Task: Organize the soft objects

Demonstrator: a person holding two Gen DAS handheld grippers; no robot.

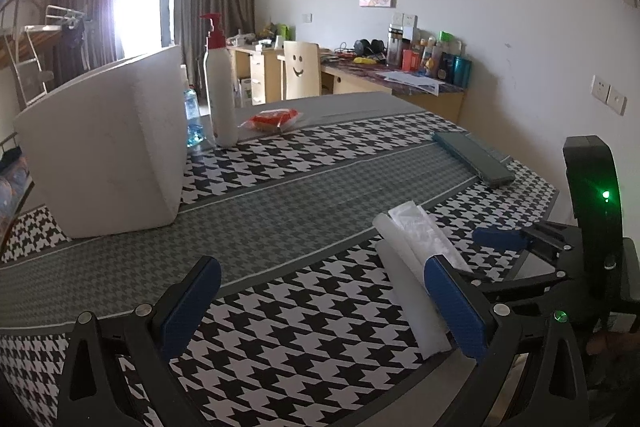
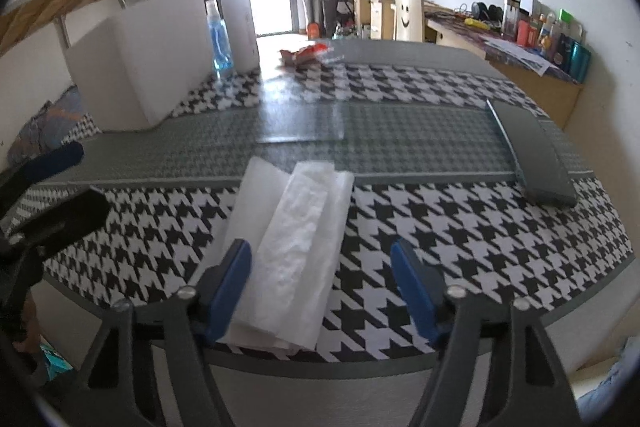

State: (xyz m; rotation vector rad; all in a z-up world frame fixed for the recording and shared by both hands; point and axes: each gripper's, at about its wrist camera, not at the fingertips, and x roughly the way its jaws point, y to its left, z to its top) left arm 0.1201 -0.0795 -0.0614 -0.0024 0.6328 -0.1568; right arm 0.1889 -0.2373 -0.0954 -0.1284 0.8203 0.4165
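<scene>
Far left on the surface (image 2: 440, 223) stands a white box (image 2: 152, 59). The left tool (image 1: 320, 307) gapes wide, gripping nothing. At the near edge, the folded white tissue (image 2: 288, 247) lies between the spread-apart right tool (image 2: 320, 291), ungrasped; organizing looks barely begun.

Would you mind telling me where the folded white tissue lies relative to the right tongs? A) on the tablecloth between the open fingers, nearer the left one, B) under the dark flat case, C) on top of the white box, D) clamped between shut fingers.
A: the folded white tissue lies flat on the houndstooth tablecloth between the open fingers of the right tongs, beside the left finger.
</scene>
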